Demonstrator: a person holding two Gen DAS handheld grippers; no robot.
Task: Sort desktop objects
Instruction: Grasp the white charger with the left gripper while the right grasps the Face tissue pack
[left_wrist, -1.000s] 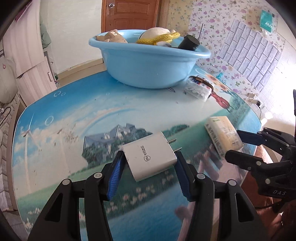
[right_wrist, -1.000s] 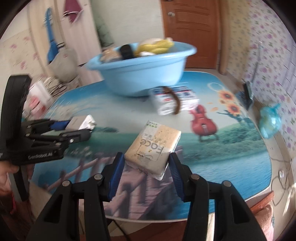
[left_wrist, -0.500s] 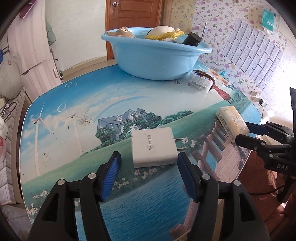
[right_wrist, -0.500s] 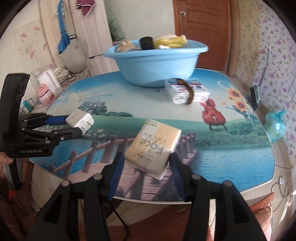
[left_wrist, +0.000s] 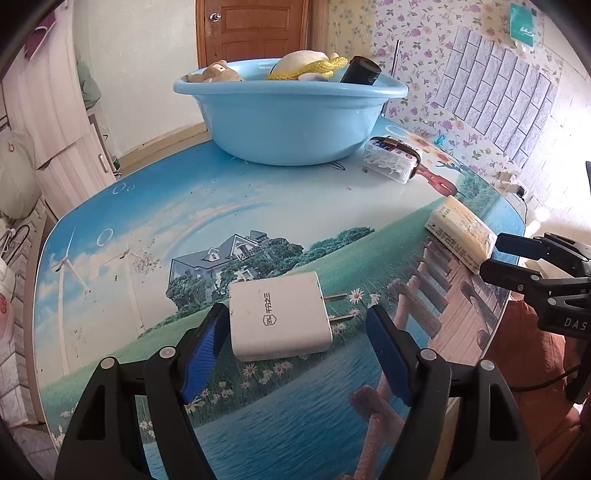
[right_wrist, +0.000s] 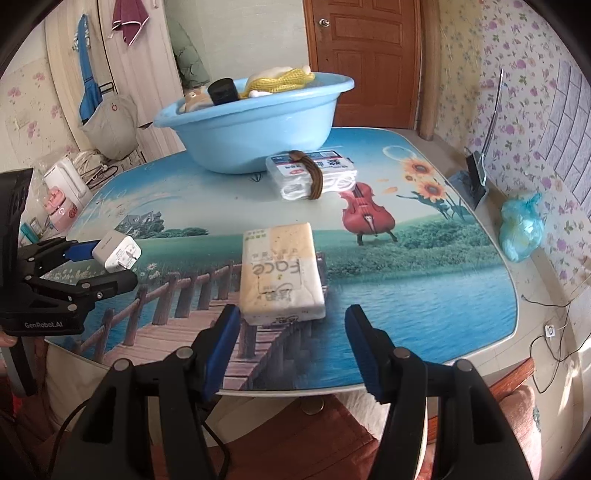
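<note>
White charger plug (prongs toward the right pad) lies on the printed tabletop between the left gripper's opening jaws, neither blue pad pressing it. Just ahead of the right gripper's jaws, also opening, rests a pale tissue pack, unclamped.

Left black plastic two-finger gripper: blue ribbed pads, silver rivet screws at the finger pivots, white "GenRobot.AI" lettering on its side in the right wrist view. Right black plastic two-finger gripper: same build, blue pads, silver pivots, white "DAS" lettering visible from the left wrist view.
</note>
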